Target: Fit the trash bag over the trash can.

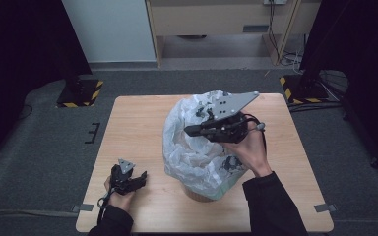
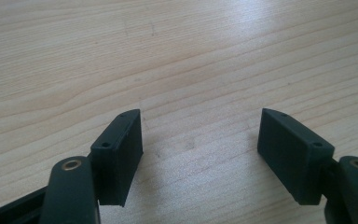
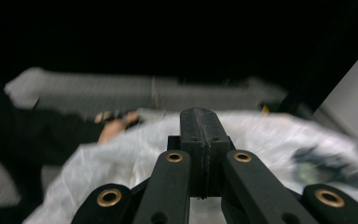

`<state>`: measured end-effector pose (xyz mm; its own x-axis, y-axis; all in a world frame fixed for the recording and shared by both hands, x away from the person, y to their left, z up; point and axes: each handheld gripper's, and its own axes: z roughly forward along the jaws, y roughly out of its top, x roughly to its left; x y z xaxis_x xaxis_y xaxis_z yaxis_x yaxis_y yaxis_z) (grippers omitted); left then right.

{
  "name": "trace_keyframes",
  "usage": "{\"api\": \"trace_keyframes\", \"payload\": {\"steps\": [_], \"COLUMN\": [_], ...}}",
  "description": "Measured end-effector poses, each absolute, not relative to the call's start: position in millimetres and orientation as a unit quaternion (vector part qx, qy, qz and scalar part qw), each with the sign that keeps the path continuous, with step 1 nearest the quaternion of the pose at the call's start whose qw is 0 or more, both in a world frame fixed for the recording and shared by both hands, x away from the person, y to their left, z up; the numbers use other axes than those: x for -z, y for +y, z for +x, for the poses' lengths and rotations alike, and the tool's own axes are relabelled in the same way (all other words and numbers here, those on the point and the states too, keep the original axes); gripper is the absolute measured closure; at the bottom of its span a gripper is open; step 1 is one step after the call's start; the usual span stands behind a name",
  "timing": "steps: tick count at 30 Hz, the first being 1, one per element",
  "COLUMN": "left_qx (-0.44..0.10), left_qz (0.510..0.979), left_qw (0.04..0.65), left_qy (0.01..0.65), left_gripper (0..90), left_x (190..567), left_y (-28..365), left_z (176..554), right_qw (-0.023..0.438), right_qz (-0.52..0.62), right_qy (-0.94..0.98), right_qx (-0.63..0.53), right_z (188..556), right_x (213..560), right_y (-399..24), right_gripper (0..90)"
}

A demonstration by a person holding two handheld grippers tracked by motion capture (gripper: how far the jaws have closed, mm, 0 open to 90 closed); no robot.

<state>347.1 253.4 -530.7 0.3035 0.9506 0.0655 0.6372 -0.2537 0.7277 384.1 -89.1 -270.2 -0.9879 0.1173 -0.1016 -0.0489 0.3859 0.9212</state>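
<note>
A crumpled white plastic bag point(image 1: 197, 147) with dark print covers a round container point(image 1: 202, 194) at the middle of the wooden table point(image 1: 138, 123). My right gripper point(image 1: 188, 131) hovers over the bag's top and points left. Its jaws are pressed together with nothing visible between them. In the right gripper view the shut right gripper point(image 3: 200, 122) sits above the blurred bag point(image 3: 121, 158). My left gripper point(image 1: 140, 177) rests low at the table's front left, apart from the bag. In the left gripper view, the left gripper point(image 2: 200, 140) stands open over bare wood point(image 2: 191, 56).
Grey floor surrounds the table. Two stands with yellow-and-black striped bases point(image 1: 81, 93) point(image 1: 300, 88) stand beyond the far corners. A light wooden desk point(image 1: 216, 29) is at the back. Tape marks point(image 1: 325, 207) sit by the front corners.
</note>
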Motion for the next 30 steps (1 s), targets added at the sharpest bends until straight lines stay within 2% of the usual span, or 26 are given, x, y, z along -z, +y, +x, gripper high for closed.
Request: {"api": "trace_keyframes", "payload": {"steps": [6, 9, 12, 19, 30], "left_qx": [-0.258, -0.258, -0.257, -0.258, -0.258], "left_qz": [0.749, 0.749, 0.749, 0.749, 0.749], "left_qw": [0.303, 0.304, 0.304, 0.304, 0.303], "left_qy": [0.530, 0.530, 0.530, 0.529, 0.529], "left_gripper": [30.4, 30.5, 30.4, 30.5, 30.5], "left_x": [531, 531, 531, 531, 531], "left_y": [254, 254, 254, 254, 254], "left_z": [347, 347, 347, 347, 347], "right_qw": [0.131, 0.166, 0.176, 0.132, 0.109], "right_qz": [0.082, 0.132, 0.164, 0.156, 0.150], "right_qy": [0.777, 0.774, 0.785, 0.838, 0.858], "right_qx": [-0.610, -0.597, -0.571, -0.506, -0.480], "right_z": [384, 389, 399, 411, 413], "right_x": [253, 252, 255, 271, 287], "right_y": [-112, -123, -129, -119, -124], "right_gripper": [90.0, 90.0, 90.0, 90.0, 90.0]}}
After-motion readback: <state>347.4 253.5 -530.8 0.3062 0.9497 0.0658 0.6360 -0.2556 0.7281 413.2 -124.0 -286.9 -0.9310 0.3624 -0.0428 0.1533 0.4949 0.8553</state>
